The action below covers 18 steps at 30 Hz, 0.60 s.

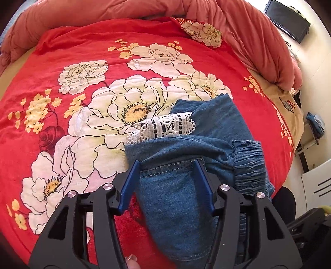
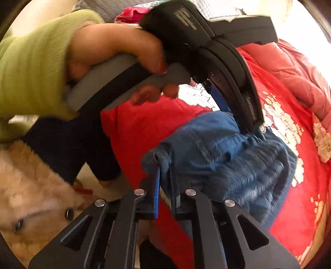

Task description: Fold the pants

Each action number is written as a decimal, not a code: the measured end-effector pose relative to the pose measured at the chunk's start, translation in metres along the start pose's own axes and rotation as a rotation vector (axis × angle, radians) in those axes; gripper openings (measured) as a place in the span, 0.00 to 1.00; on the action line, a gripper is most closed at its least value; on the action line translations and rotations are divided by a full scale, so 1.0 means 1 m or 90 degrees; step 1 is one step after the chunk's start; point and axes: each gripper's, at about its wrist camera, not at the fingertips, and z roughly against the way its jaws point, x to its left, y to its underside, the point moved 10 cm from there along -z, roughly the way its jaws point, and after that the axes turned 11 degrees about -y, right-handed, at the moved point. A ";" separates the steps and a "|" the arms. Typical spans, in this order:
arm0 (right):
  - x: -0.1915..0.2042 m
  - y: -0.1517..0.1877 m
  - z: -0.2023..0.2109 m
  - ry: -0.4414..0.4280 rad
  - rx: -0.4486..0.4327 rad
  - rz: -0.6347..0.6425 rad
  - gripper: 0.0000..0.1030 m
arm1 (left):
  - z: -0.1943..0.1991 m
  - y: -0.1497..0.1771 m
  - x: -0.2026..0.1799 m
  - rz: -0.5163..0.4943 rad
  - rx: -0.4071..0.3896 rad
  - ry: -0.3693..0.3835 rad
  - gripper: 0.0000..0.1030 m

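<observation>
Pants (image 1: 186, 157) lie between the parted left claw (image 1: 167, 163); right claw (image 2: 164, 165) clenches their edge.

Blue denim pants (image 1: 209, 128), red floral bedspread (image 1: 86, 45).

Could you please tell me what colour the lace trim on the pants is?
White: the lace trim on the blue denim pants shows best in the left wrist view.

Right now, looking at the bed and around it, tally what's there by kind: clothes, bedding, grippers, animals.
Clothes: 1, the blue denim pants with white lace trim
Bedding: 2, the red floral sheet and the pink quilt
Grippers: 2, left gripper and right gripper
Animals: 1, a pale furry dog
Total: 6
</observation>
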 end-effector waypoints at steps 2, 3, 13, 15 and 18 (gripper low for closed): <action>-0.001 0.009 0.003 -0.017 0.000 -0.027 0.07 | -0.001 0.000 0.001 0.000 -0.003 -0.001 0.49; -0.002 0.015 -0.001 -0.017 0.005 -0.030 0.07 | -0.003 0.000 0.001 0.005 -0.003 0.000 0.51; -0.017 0.021 0.000 -0.005 -0.034 -0.130 0.13 | 0.000 -0.001 0.002 0.017 -0.011 -0.001 0.51; -0.014 0.015 0.014 0.002 -0.063 -0.137 0.20 | 0.004 -0.002 0.002 0.017 -0.017 -0.003 0.51; -0.011 0.009 0.036 0.014 -0.099 -0.156 0.32 | 0.011 -0.003 0.000 0.018 -0.026 -0.005 0.51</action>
